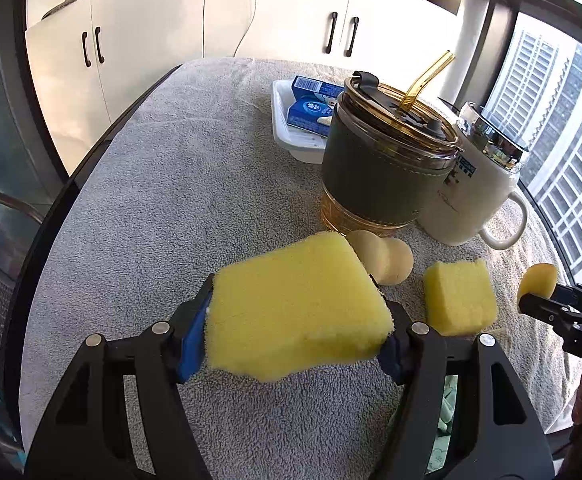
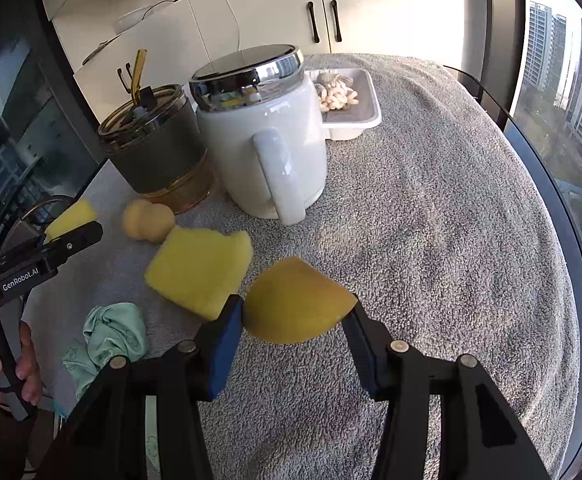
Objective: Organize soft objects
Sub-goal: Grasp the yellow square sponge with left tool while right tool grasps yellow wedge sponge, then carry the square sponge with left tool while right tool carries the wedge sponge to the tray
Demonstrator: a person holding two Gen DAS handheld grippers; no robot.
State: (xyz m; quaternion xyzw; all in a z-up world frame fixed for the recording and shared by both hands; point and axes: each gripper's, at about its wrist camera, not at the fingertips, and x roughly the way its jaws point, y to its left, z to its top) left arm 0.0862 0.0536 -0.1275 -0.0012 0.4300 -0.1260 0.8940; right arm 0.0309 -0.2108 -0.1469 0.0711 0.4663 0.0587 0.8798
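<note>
My left gripper (image 1: 297,322) is shut on a big yellow sponge block (image 1: 295,308) and holds it above the grey towel. My right gripper (image 2: 297,316) is shut on a yellow teardrop makeup sponge (image 2: 295,304); it also shows at the right edge of the left wrist view (image 1: 537,280). A second yellow sponge block (image 1: 459,296) (image 2: 201,266) lies on the towel between the grippers. A beige gourd-shaped sponge (image 1: 383,258) (image 2: 147,220) lies by the tumbler. A crumpled mint-green cloth (image 2: 109,338) lies at the near edge.
A green-sleeved amber tumbler (image 1: 387,160) with a straw and a white lidded mug (image 2: 263,136) stand mid-table. A white tray (image 1: 295,140) holds blue boxes; another white tray (image 2: 355,120) holds pale soft pieces. White cabinets stand behind, a window at right.
</note>
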